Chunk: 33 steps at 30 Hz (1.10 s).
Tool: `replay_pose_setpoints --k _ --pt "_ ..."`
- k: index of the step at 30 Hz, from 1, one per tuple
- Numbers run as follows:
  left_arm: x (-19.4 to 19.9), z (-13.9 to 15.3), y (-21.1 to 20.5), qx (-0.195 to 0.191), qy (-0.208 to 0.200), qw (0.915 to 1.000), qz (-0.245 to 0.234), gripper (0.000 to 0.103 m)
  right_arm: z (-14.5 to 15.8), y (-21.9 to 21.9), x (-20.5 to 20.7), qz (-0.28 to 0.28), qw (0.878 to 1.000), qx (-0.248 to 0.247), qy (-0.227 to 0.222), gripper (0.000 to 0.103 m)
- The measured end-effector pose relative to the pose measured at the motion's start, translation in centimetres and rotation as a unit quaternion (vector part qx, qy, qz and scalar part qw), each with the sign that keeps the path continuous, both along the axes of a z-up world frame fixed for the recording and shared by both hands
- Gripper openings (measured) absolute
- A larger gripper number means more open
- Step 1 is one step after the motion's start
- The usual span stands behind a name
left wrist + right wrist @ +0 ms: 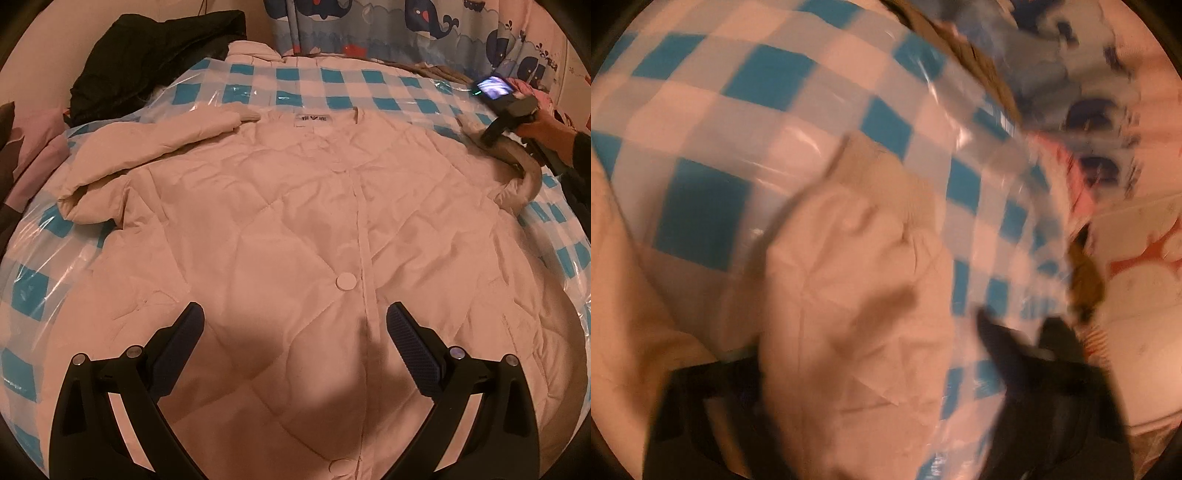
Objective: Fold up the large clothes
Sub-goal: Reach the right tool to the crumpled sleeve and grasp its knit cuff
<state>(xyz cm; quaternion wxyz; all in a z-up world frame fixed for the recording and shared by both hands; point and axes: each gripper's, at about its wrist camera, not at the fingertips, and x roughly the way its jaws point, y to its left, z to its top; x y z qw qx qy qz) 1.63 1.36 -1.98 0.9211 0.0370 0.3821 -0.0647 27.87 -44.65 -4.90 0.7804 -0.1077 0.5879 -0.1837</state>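
Nearest the lens: left claw (295, 314), two black fingers with ribbed dark-blue pads (413, 354), spread wide and empty above the hem. Beneath it, one cream quilted jacket (295, 221), laid front-up and buttoned, diamond stitching, soft matte wrinkles; three round snap buttons (345, 282) down the placket, white label at the collar. Left sleeve (147, 147) folded in across the shoulder. Right sleeve (857, 295) puffy, with ribbed cuff, pinched in the closed right claw (511, 125), seen blurred in the right wrist view. Underneath, a surface (332, 88) under a blue-and-white check cloth and glossy clear plastic. One black garment (147, 62) heaped far left. Behind, a whale-print curtain (424, 26).
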Motion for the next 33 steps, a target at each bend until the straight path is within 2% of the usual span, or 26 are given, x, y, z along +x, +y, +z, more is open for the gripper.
replay_pose_setpoints --k 2,4,6,7,8,10,11,12,13,14,15,16,17,18,19,20,22,23,24,25,26,27,29,30,32,33 --pt "0.0 -0.2 -0.1 0.0 0.004 1.0 0.001 0.095 1.6 -2.3 -2.4 -0.016 0.998 0.041 -0.049 0.008" --pt "0.0 -0.3 -0.1 -0.002 0.012 0.9999 0.002 0.095 3.8 -4.2 -5.6 -0.03 0.989 0.091 -0.11 0.008" --pt "0.0 -0.4 -0.1 -0.002 0.013 0.9999 0.006 0.095 6.4 -6.9 -10.7 -0.055 0.967 0.156 -0.193 0.008" --pt "0.0 -0.5 0.0 -0.004 0.014 0.9999 0.008 0.095 7.2 -8.2 -13.2 -0.071 0.952 0.191 -0.228 0.008" --pt "0.0 -0.5 0.0 -0.006 0.013 0.9999 0.009 0.095 7.7 -10.0 -16.6 -0.09 0.93 0.234 -0.269 0.008" --pt "0.1 -0.6 0.0 -0.013 0.016 0.9998 0.009 0.095 7.3 -12.1 -21.5 -0.13 0.894 0.292 -0.315 0.009" --pt "0.2 -0.8 0.0 -0.016 0.019 0.9997 0.008 0.095 6.4 -13.4 -25.0 -0.159 0.87 0.322 -0.338 0.01" --pt "0.3 -0.9 0.1 -0.018 0.024 0.9995 0.006 0.095 5.7 -13.8 -27.1 -0.175 0.86 0.334 -0.344 0.018" --pt "0.3 -1.0 0.0 -0.017 0.026 0.9995 0.007 0.095 4.7 -14.1 -29.4 -0.198 0.852 0.346 -0.339 0.047" --pt "0.4 -1.1 0.2 -0.016 0.028 0.9994 0.008 0.095 3.5 -14.4 -32.0 -0.23 0.845 0.354 -0.329 0.063" --pt "0.4 -1.2 0.2 -0.014 0.029 0.9994 0.009 0.095 2.7 -14.6 -34.6 -0.259 0.839 0.352 -0.323 0.074" --pt "0.4 -1.2 0.2 -0.013 0.03 0.9994 0.011 0.095 1.9 -15.0 -37.0 -0.286 0.837 0.348 -0.312 0.074" --pt "0.5 -1.3 0.3 -0.013 0.03 0.9994 0.012 0.095 2.0 -15.0 -38.4 -0.288 0.841 0.337 -0.31 0.074" --pt "0.5 -1.3 0.3 -0.014 0.03 0.9994 0.014 0.095 2.3 -14.7 -39.3 -0.279 0.851 0.321 -0.307 0.074" --pt "0.6 -1.3 0.4 -0.015 0.031 0.9993 0.015 0.095 3.5 -13.4 -39.5 -0.253 0.878 0.27 -0.305 0.074" --pt "0.7 -1.4 0.4 -0.015 0.032 0.9993 0.014 0.095 4.7 -11.9 -39.3 -0.224 0.895 0.229 -0.31 0.074" --pt "0.7 -1.5 0.4 -0.015 0.034 0.9992 0.013 0.095 7.9 -8.4 -38.8 -0.149 0.923 0.14 -0.327 0.075" --pt "0.7 -1.5 0.4 -0.013 0.033 0.9993 0.014 0.095 9.2 -7.0 -38.7 -0.128 0.93 0.098 -0.33 0.08" --pt "0.7 -1.5 0.5 -0.012 0.032 0.9993 0.014 0.095 9.8 -6.4 -38.8 -0.131 0.933 0.076 -0.327 0.098" --pt "0.7 -1.4 0.5 -0.012 0.031 0.9993 0.014 0.095 9.8 -6.4 -39.0 -0.139 0.934 0.081 -0.319 0.098" --pt "0.7 -1.4 0.7 -0.013 0.031 0.9993 0.015 0.095 8.7 -7.7 -38.9 -0.156 0.936 0.145 -0.281 0.098" --pt "0.7 -1.4 0.7 -0.016 0.032 0.9992 0.015 0.095 7.6 -9.5 -39.8 -0.187 0.923 0.199 -0.272 0.097" --pt "0.7 -1.1 1.0 -0.025 0.031 0.9991 0.013 0.095 5.5 -12.3 -42.7 -0.269 0.884 0.258 -0.282 0.098" --pt "0.6 -1.0 1.1 -0.027 0.03 0.9991 0.014 0.095 5.3 -12.4 -43.8 -0.284 0.882 0.246 -0.285 0.098" --pt "0.5 -0.8 1.2 -0.033 0.029 0.9989 0.013 0.095 7.3 -8.8 -43.6 -0.222 0.914 0.136 -0.31 0.097" --pt "0.5 -0.8 1.3 -0.036 0.029 0.9989 0.012 0.095 8.5 -5.5 -42.6 -0.147 0.936 0.067 -0.313 0.097"
